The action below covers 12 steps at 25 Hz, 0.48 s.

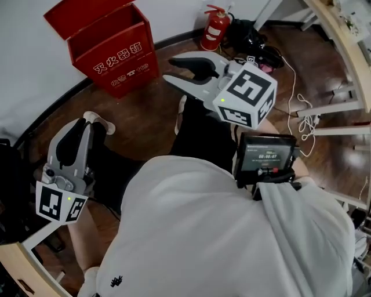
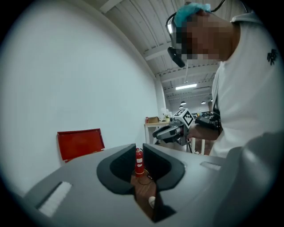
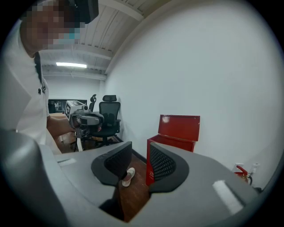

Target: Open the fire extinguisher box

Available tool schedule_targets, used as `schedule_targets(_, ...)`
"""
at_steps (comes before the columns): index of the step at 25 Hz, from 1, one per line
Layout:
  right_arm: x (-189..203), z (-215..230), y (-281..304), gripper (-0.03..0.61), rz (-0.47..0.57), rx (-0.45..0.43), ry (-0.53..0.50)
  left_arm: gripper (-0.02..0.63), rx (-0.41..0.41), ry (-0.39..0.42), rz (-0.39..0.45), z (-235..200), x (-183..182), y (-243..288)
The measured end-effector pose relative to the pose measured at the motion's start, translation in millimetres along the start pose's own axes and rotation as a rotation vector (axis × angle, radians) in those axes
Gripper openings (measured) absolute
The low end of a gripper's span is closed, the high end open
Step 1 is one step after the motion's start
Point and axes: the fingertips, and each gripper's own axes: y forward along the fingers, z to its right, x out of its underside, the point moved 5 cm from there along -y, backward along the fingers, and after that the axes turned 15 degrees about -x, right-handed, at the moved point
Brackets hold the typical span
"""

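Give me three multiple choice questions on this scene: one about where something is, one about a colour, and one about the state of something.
1. Where is the fire extinguisher relative to the fire extinguisher box?
A. Inside it
B. Outside it, on the floor by the wall
C. Lying on top of it

2. What colour is the fire extinguisher box?
A. Red
B. Yellow
C. Green

3. What state is the box's lid in?
A. Shut
B. Taken off and lying on the floor
C. Open, swung up and back

Answers:
1. B: the head view shows it upright on the floor, apart from the box.
2. A: its front and lid are red in every view.
3. C: the lid stands raised behind the open top.
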Motion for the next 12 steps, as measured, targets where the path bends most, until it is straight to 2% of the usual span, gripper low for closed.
schedule_targets(12, 8, -10, -6, 0.127, 0.029, -0.007, 0.055, 0.049, 0.056, -0.029, -0.016, 13, 16, 6)
